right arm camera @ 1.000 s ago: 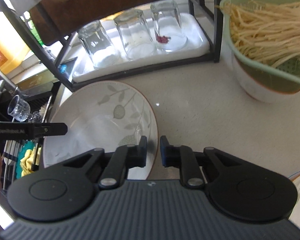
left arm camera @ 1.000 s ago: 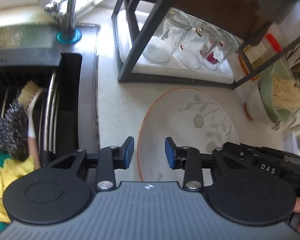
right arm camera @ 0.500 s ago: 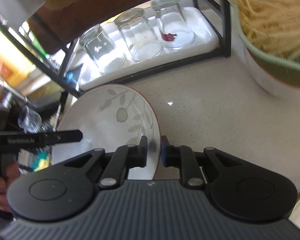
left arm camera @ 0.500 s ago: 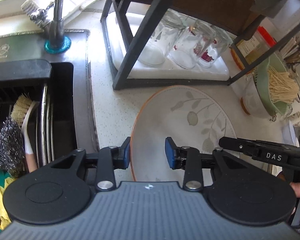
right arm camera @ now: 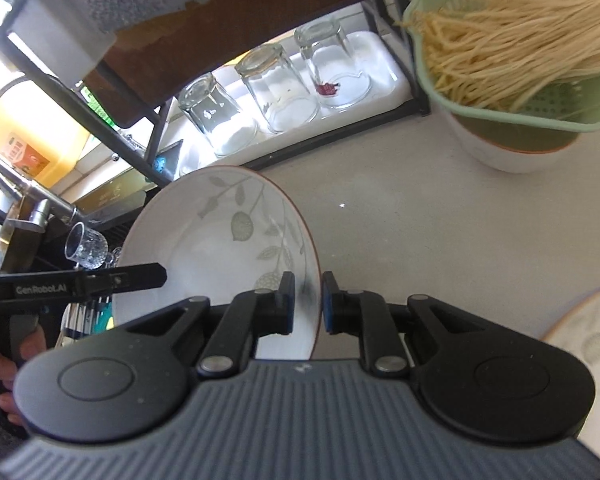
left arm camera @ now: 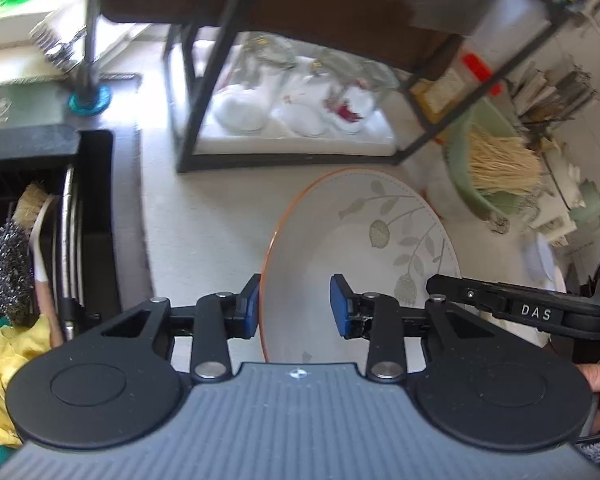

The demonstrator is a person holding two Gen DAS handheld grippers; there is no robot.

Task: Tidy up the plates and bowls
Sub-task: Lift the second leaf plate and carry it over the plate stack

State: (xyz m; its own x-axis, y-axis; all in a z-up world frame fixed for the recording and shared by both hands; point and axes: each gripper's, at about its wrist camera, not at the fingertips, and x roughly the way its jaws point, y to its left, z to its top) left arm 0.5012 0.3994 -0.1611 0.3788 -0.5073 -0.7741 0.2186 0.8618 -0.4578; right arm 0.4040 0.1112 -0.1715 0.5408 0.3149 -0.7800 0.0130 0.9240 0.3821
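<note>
Pinching the leaf-patterned plate (right arm camera: 220,240) by its right rim, your right tool (right arm camera: 306,300) holds it tilted above the bench (right arm camera: 420,220), while your left tool (left arm camera: 294,304), spread, straddles its left rim.

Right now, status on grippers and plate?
Right gripper shut on plate rim. Left gripper open astride opposite rim. Plate tilted above counter. Rack close ahead.

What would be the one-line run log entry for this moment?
right tool: shut on leaf-pattern plate rim | left tool: open, astride opposite rim | plate: tilted, off counter
</note>
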